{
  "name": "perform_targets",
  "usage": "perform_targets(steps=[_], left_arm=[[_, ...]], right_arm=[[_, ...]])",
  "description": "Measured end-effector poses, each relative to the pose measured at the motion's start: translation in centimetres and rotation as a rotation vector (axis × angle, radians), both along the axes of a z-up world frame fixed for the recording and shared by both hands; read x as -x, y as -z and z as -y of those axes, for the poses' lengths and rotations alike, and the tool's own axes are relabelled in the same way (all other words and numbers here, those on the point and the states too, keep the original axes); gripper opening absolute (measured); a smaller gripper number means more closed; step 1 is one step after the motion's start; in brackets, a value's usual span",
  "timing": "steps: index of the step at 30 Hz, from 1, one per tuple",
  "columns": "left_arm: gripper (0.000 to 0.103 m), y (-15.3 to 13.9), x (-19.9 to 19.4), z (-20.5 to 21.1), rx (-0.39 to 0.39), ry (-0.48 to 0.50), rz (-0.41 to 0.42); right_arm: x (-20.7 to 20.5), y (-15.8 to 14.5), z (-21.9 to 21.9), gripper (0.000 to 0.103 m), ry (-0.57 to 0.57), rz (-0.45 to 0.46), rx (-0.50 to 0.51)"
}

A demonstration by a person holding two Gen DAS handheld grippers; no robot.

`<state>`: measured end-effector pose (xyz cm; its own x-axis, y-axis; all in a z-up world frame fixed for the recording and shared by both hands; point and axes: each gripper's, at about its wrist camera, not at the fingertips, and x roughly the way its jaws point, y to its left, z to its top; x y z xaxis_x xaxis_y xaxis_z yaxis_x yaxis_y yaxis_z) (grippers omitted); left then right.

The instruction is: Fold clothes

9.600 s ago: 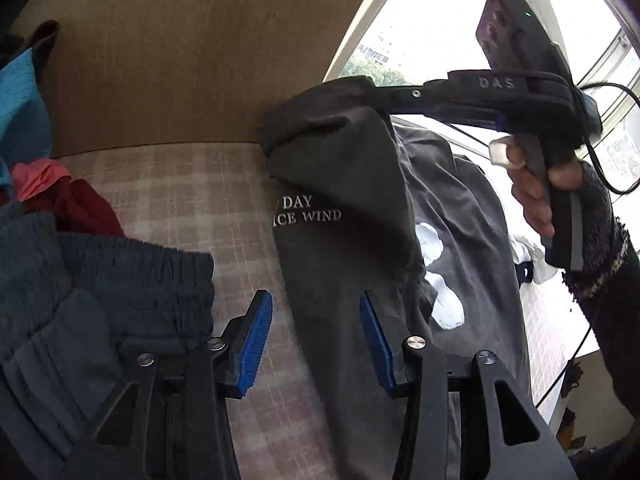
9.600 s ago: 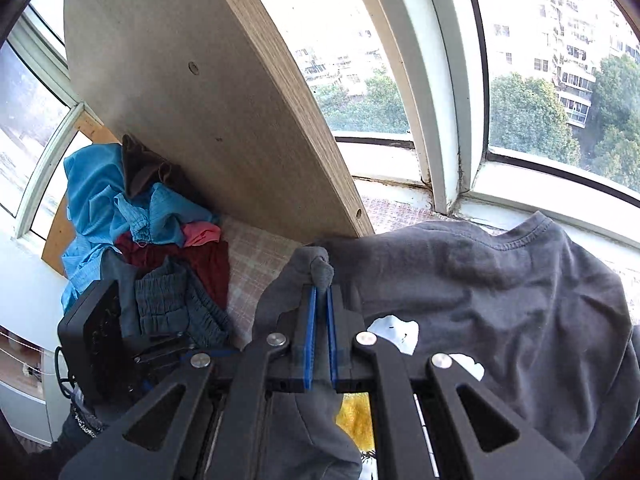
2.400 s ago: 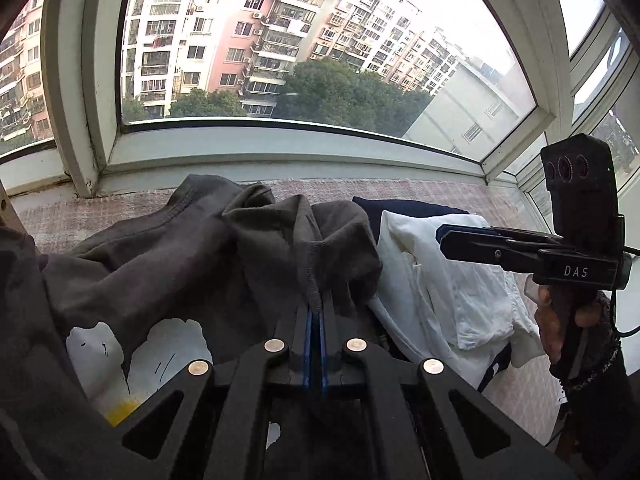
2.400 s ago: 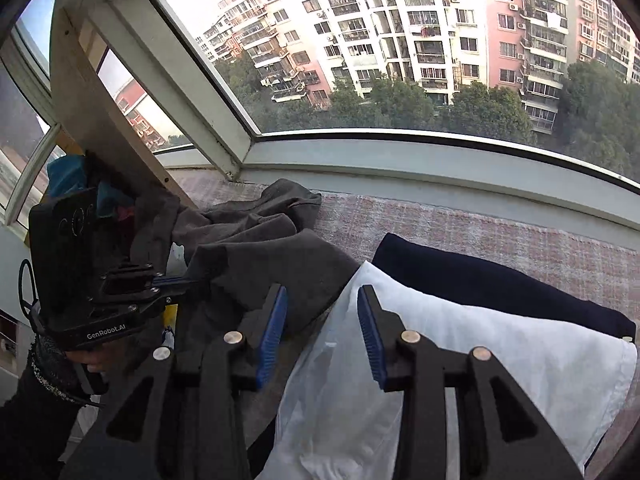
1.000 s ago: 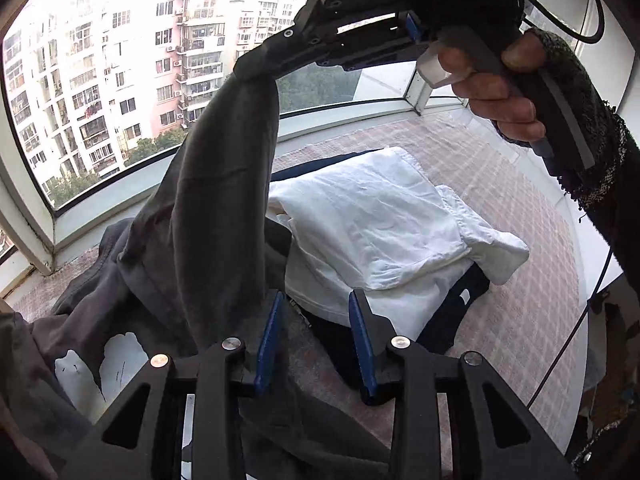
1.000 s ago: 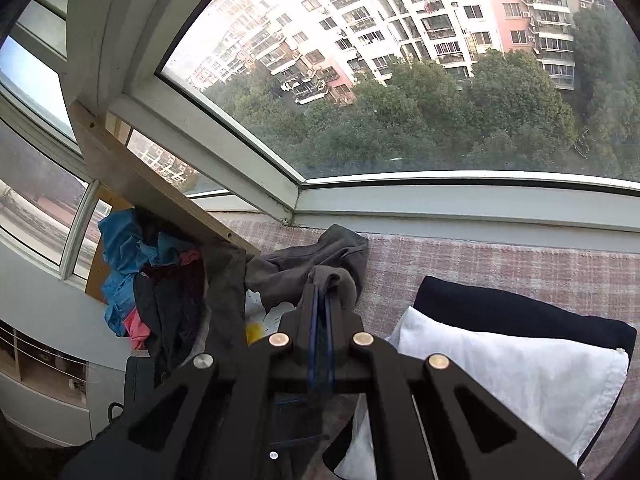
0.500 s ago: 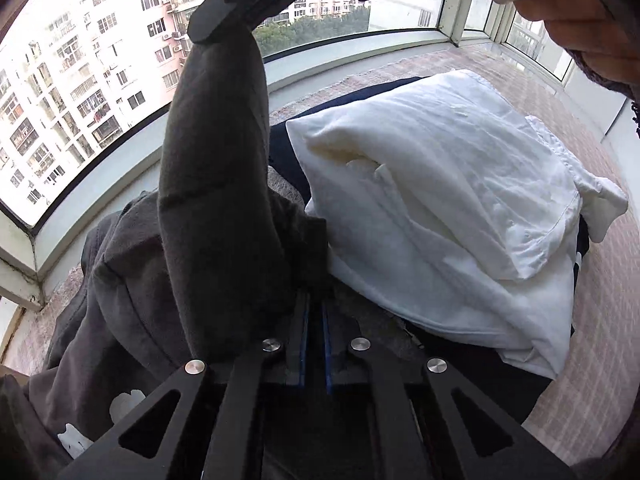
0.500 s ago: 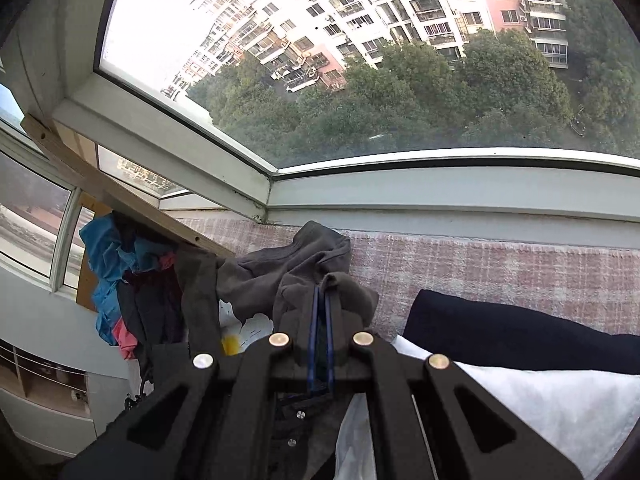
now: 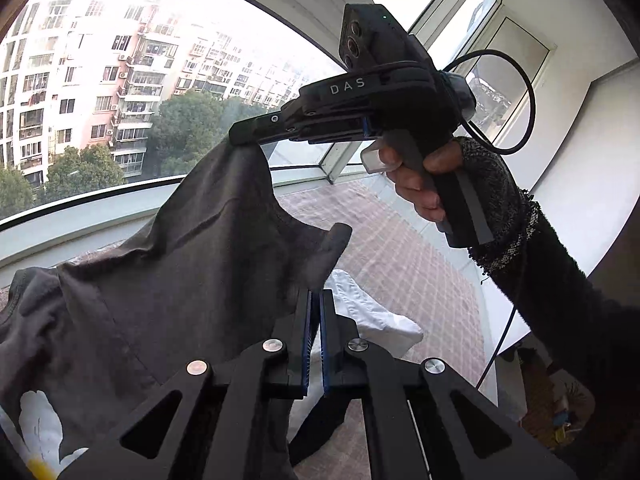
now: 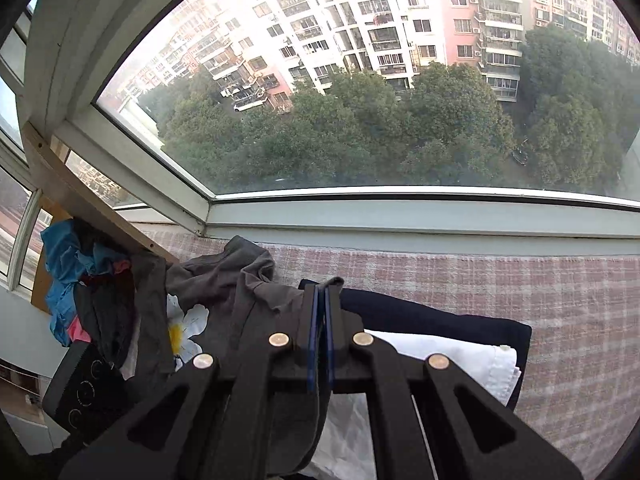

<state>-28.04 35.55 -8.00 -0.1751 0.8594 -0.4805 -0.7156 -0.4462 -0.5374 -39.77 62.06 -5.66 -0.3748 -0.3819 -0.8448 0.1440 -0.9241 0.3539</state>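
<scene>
At the far left, seen from the right wrist, a heap of blue, red and pink clothes [image 10: 76, 276] lay against a wooden board [image 10: 92, 208] on the checked pink cover [image 10: 540, 292] of the window seat. Just right of the heap the grey T-shirt [image 9: 168, 288] was lifted off the cover, its white flower print [image 10: 186, 328] hanging low near the left edge. The left gripper [image 9: 315, 300] had its blue-lined fingers [image 9: 307, 336] together, clamped on a fold of the shirt's edge, a small flap of cloth sticking up past the tips. Further right and higher, the right gripper [image 9: 240, 140] pinched another part of the same edge, so the cloth stretched taut between the two. Its fingers were pressed together on the fabric, as its own camera showed [image 10: 320, 292]. A hand [image 9: 420, 184] in a dark knitted sleeve [image 9: 516, 232] gripped its handle, with a black cable [image 9: 528, 92] looping behind. Below the shirt, on the cover, sat a folded white garment [image 10: 460, 360] on top of a folded dark navy one [image 10: 420, 316]; how many pieces made up that pile was hard to tell. Behind ran the curved window [image 10: 360, 120].
</scene>
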Motion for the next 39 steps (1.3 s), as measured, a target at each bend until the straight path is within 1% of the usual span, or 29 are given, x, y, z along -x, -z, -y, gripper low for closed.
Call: perform_targets(steps=[1, 2, 5, 6, 8, 9, 11, 12, 13, 15, 16, 17, 19, 21, 24, 26, 27, 28, 29, 30, 31, 32, 34, 36, 39], left_arm=[[0.003, 1.3, 0.0, -0.8, 0.014, -0.004, 0.020], [0.003, 2.6, 0.1, -1.6, 0.028, -0.008, 0.040], [0.003, 5.0, 0.5, -1.0, 0.005, -0.052, 0.129], [0.003, 4.9, 0.9, -0.2, -0.032, -0.074, 0.147], [0.003, 4.1, 0.9, 1.0, -0.095, -0.104, 0.143], [0.003, 3.7, 0.6, 1.4, -0.089, -0.105, 0.123], [0.003, 2.9, 0.2, 2.2, -0.076, -0.107, 0.083], [0.003, 2.6, -0.1, 2.0, -0.047, -0.108, 0.069], [0.004, 2.4, -0.4, 1.8, -0.017, -0.109, 0.055], [0.004, 2.0, -0.9, 1.4, 0.043, -0.110, 0.027], [0.005, 1.8, -1.4, 0.7, 0.084, -0.099, -0.017], [0.010, 1.5, -1.9, 0.1, 0.125, -0.087, -0.061], [0.016, 1.2, -2.6, -1.6, 0.207, -0.052, -0.139], [0.016, 1.3, -3.1, -3.7, 0.291, -0.003, -0.206], [0.019, 1.6, -3.9, -6.8, 0.381, 0.085, -0.281], [0.025, 2.5, -4.1, -8.7, 0.440, 0.132, -0.326], [0.025, 2.8, -4.5, -9.0, 0.486, 0.140, -0.351], [0.024, 3.3, -4.4, -9.3, 0.520, 0.146, -0.349], [0.018, 3.8, -4.3, -9.7, 0.553, 0.151, -0.346], [0.015, 3.7, -4.1, -9.4, 0.538, 0.149, -0.327], [0.011, 3.7, -3.8, -9.0, 0.522, 0.146, -0.308], [0.009, 3.4, -3.6, -8.6, 0.500, 0.136, -0.287], [0.003, 2.9, -3.2, -7.8, 0.457, 0.099, -0.264], [0.003, 2.2, -2.7, -6.9, 0.402, 0.051, -0.231], [0.003, 0.6, -2.2, -5.6, 0.257, -0.025, -0.164]], right_arm=[[0.2, 1.1, -0.6, 0.004, 0.021, 0.022, -0.004], [0.3, 1.6, -0.8, 0.004, 0.029, 0.027, 0.004], [-0.2, 1.4, -0.9, 0.004, 0.033, 0.006, 0.039], [-0.7, 0.8, -1.0, 0.004, 0.023, -0.015, 0.055], [-1.5, 0.0, -1.1, 0.004, 0.001, -0.047, 0.058], [-1.7, 0.1, -1.2, 0.005, -0.005, -0.048, 0.043], [-1.9, 1.4, -1.6, 0.024, -0.009, -0.007, 0.010], [-2.0, 2.2, -1.9, 0.042, 0.001, 0.018, 0.001], [-2.0, 3.2, -2.3, 0.046, 0.018, 0.039, 0.002], [-2.1, 4.9, -3.0, 0.046, 0.050, 0.078, 0.013], [-2.2, 5.7, -3.4, 0.046, 0.063, 0.096, 0.020], [-2.3, 6.5, -3.7, 0.046, 0.074, 0.111, 0.032], [-2.3, 7.7, -4.4, 0.046, 0.097, 0.140, 0.066], [-2.4, 8.2, -5.2, 0.046, 0.113, 0.141, 0.101], [-2.2, 8.6, -5.5, 0.046, 0.117, 0.141, 0.148], [-1.9, 8.8, -5.3, 0.046, 0.114, 0.140, 0.152], [-1.8, 8.9, -5.2, 0.046, 0.110, 0.136, 0.145], [-1.7, 8.9, -5.0, 0.045, 0.101, 0.129, 0.144], [-1.6, 9.0, -4.7, 0.044, 0.087, 0.128, 0.141], [-1.5, 9.0, -4.4, 0.033, 0.072, 0.131, 0.134], [-1.5, 9.1, -4.0, 0.016, 0.056, 0.133, 0.127], [-1.5, 9.0, -3.7, 0.010, 0.049, 0.132, 0.103], [-1.7, 8.4, -3.3, 0.004, 0.028, 0.109, 0.084], [-2.0, 7.0, -3.5, 0.003, 0.035, 0.072, 0.105], [-2.2, 3.6, -4.6, 0.003, 0.083, 0.000, 0.130]])
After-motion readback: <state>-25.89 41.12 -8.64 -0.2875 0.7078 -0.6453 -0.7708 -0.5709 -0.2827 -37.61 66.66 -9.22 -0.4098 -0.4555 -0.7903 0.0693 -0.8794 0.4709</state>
